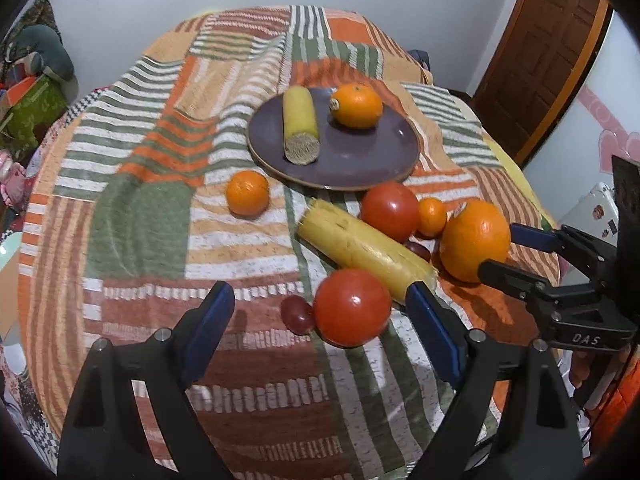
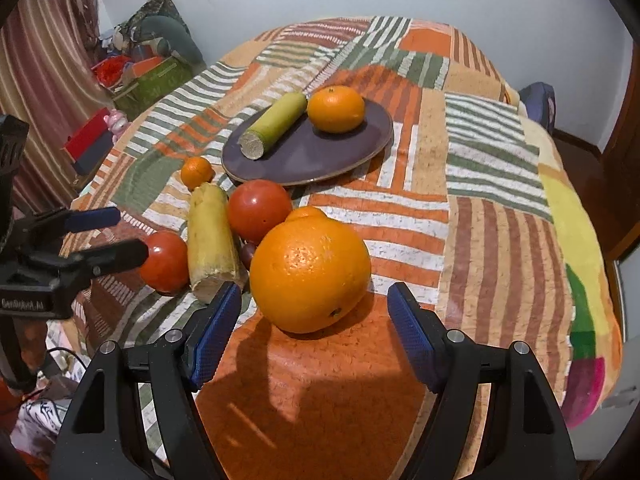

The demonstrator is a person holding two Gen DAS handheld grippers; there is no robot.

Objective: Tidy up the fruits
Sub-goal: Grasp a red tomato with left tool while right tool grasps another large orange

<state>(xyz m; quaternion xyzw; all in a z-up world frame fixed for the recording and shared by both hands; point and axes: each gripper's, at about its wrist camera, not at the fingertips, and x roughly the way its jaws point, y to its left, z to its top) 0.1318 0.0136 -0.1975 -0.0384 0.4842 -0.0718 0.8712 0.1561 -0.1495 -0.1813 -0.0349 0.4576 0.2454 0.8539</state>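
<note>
Fruit lot, loose on blanket-covered bed point(image 2: 500, 240). Left hand-held gripper point(image 1: 320, 312): jaws apart, framing near tomato point(image 1: 352, 307). Right hand-held gripper point(image 2: 314, 308): jaws apart, flanking large orange point(image 2: 310, 274). Advice: centre each fruit, close gently, lift clear of yellow stalk point(image 1: 366, 245), whose long axis runs diagonally toward plate point(image 1: 360, 164).

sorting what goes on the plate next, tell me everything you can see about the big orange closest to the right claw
The big orange is the largest fruit in view, round, bright orange with dimpled, glossy peel and a small dark navel spot low on its front. The left wrist view shows a small sticker near its top. It rests on an orange patch of the blanket, off the purple plate. The right claw is open just in front of it, not touching. A small orange sits right behind; contact is unclear.
</note>
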